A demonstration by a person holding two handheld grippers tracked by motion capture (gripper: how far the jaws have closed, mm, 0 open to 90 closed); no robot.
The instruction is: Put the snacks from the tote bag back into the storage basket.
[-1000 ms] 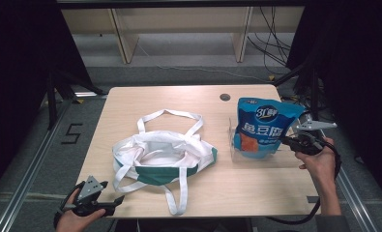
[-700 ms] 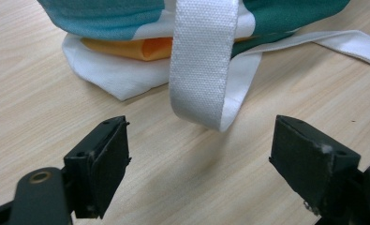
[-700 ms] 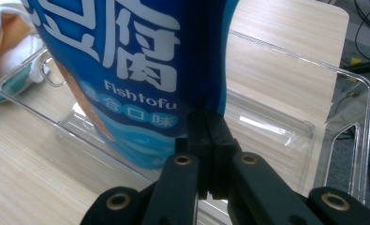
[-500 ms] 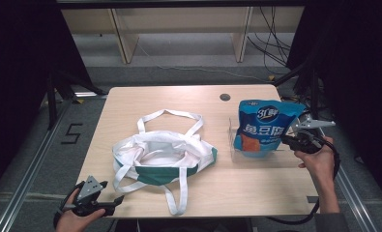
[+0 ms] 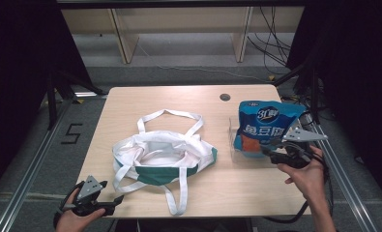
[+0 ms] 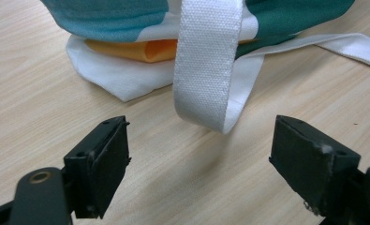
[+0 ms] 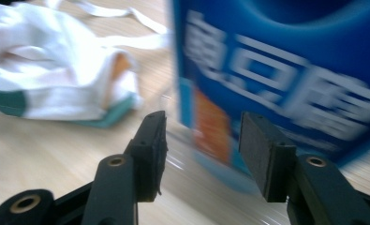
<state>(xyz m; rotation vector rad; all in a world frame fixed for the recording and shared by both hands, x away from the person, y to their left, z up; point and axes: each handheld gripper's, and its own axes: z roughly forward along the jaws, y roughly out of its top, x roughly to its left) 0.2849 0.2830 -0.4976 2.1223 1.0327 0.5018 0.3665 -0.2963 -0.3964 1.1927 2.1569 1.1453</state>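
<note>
While the right gripper (image 5: 274,153), jaws just opening with nothing between them, sits beside the upright blue snack bag (image 5: 265,127) at the table's right, the left gripper (image 5: 112,200) rests spread near the white-and-green cloth tote bag (image 5: 160,155).

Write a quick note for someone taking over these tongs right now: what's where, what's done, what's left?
Left tongs: open, at the table's near left corner, facing the tote's white strap; holding nothing.
Right tongs: jaws have just been opening, nothing gripped, close to the blue snack bag.
Snack bag: upright in a clear holder, right side.
Tote: lying open mid-table.
Done: snack bag not yet in the tote.
Left: probably bag the snack.
</note>
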